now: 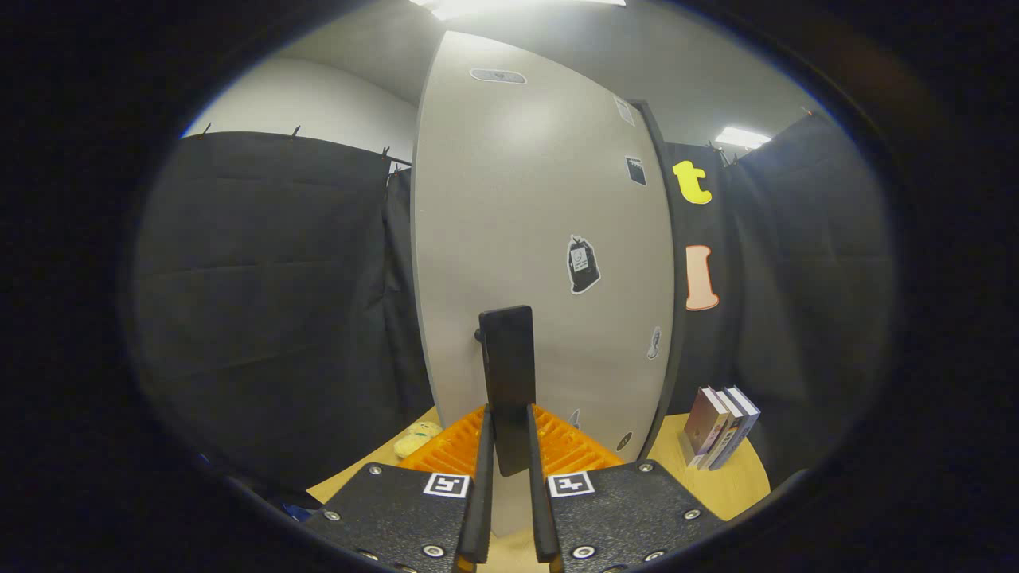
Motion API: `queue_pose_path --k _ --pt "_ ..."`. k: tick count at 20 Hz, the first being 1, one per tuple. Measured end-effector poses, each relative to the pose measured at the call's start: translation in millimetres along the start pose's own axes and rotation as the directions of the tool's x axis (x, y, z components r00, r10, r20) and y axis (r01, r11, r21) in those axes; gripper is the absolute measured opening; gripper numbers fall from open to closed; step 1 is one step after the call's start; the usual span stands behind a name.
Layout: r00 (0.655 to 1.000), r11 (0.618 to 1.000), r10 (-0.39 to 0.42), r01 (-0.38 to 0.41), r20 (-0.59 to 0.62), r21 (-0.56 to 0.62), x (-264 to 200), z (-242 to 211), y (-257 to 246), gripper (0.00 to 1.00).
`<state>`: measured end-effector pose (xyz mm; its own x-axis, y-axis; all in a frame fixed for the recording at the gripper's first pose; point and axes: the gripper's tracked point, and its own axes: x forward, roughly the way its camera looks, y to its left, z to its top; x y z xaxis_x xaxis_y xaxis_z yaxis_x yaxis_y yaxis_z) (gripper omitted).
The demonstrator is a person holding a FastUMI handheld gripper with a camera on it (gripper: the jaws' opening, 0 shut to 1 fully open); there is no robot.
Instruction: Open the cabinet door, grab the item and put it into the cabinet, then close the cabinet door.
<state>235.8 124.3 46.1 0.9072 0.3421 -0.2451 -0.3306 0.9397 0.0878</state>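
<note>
A: Why are we this close to the door?

B: Because we have its handle. The handle is a dark upright bar standing off the pale door, and its lower end sits between our fingers, so we judge this to be the door step of the task, though whether it is the opening or the closing we cannot tell from here

A: And the gripper, how does it stand?

B: Nearly together. The fingers run up both sides of the bar's lower part with almost no gap left, so we take it that we are clamped on the handle. Holding it low on the bar gives us a firm pull along the door's swing, as we see it

A: Where is the item we must put away?

B: We think it is the small yellowish thing on the table, left of our fingers and just beside the orange rack, near the door's lower edge. We cannot make out what it is. It lies apart from us, untouched

A: Anything else in reach?

B: Some books lean together on the table to the right, well clear of the door
</note>
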Motion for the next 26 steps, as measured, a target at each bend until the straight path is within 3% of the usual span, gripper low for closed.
queue_pose_path --k 18,23,26 --pt "0.981 0.981 -0.190 0.189 0.026 0.038 -27.3 -3.1 -42.2 0.21" --pt "0.946 0.947 -0.319 0.320 0.048 -0.018 -37.0 -1.6 -76.2 0.21" --pt "0.921 0.923 -0.384 0.385 0.062 -0.004 -42.3 -0.2 -88.2 0.15"
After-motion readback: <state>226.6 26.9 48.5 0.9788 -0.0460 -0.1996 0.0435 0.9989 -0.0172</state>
